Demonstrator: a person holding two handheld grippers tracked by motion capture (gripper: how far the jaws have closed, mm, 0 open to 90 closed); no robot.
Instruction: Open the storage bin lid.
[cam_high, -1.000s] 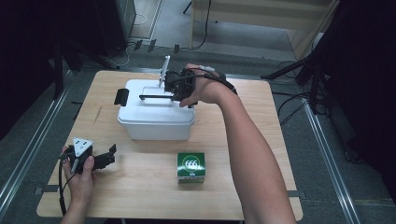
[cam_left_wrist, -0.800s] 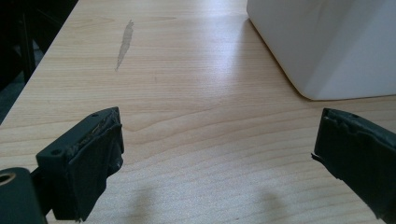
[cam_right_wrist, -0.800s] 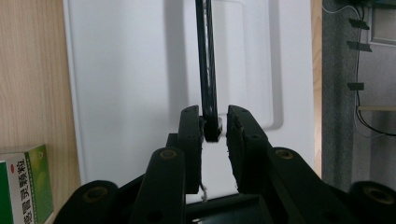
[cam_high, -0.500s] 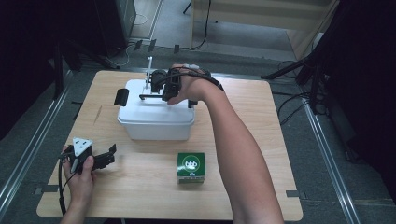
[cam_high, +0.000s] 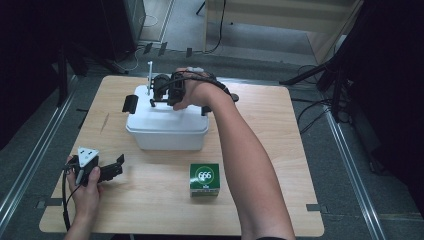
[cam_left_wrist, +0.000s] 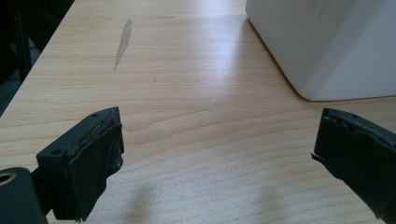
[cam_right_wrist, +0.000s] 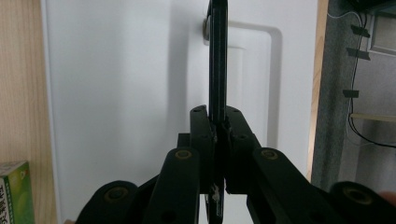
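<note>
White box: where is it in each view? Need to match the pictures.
High view: white box at table centre-left, under the right gripper.
Left gripper view: its corner at top right.
Right gripper view: its lid behind the shut jaws.
Shared landmark: the wooden table.

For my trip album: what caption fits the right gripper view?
Right gripper clamped on the black carry handle of a white lidded box.
</note>
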